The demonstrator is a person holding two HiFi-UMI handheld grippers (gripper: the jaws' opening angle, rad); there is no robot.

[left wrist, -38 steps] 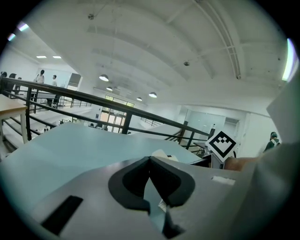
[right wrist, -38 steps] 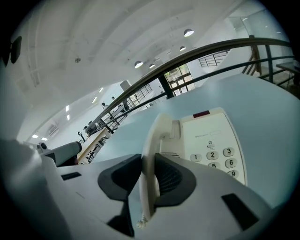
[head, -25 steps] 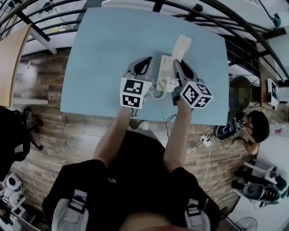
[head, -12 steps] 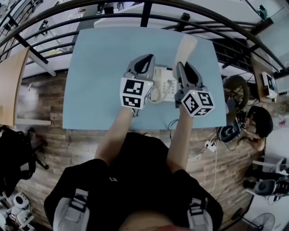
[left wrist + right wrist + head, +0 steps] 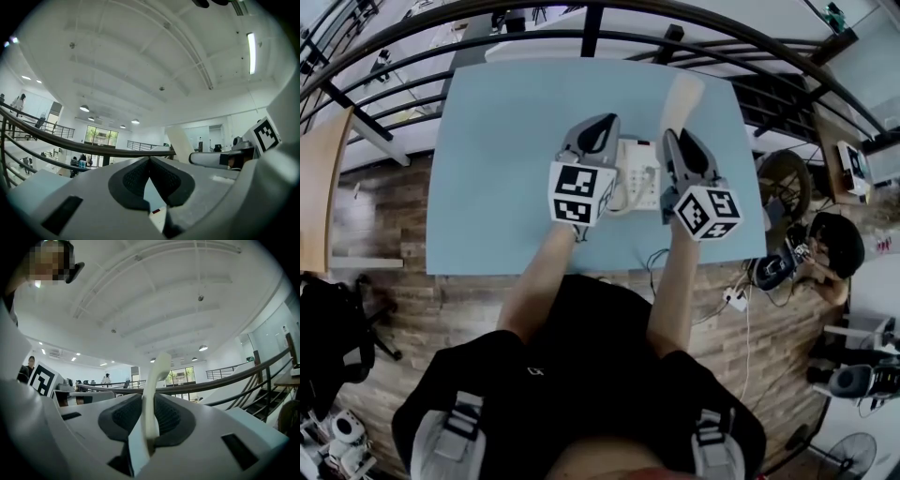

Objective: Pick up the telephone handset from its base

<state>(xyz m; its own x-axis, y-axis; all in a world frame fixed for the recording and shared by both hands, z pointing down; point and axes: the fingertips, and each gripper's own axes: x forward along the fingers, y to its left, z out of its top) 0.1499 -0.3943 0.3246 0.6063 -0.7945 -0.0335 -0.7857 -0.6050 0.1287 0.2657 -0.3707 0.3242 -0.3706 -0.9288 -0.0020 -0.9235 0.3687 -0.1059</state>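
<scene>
1. Cream plastic, stiff and probably light: the handset (image 5: 682, 97) is off its base and held in the air by your right gripper (image 5: 672, 141). Its free end reaches toward the far edge of the surface (image 5: 506, 141), close to the far right corner.
2. The right gripper view shows the jaws closed on the handset (image 5: 151, 394). The pads press its slim bar from both sides, and the curved end rises beyond them.
3. The shell looks smooth, so treat it as slippery. Much of its length sticks out past the pads, so it may pivot in the grip if you swing it quickly. The narrow bar between the two ends is the sound place to hold, with the pads flat on its sides.
4. Your left gripper (image 5: 600, 127) holds nothing. In its own view the jaws (image 5: 150, 161) meet at the tips with only the surface showing below them. It hovers just beside the left side of the base.
5. The base (image 5: 636, 169) sits right of the middle of the surface, between your two grippers.
6. What looks like a cord (image 5: 622, 199) loops at the near left of the base. Judge it a tether: a far pull could drag the light base toward an edge.
7. The dark railing (image 5: 592, 28) stands beyond the far edge, well apart from the handset. Only the base and the cord are close enough to snag.
</scene>
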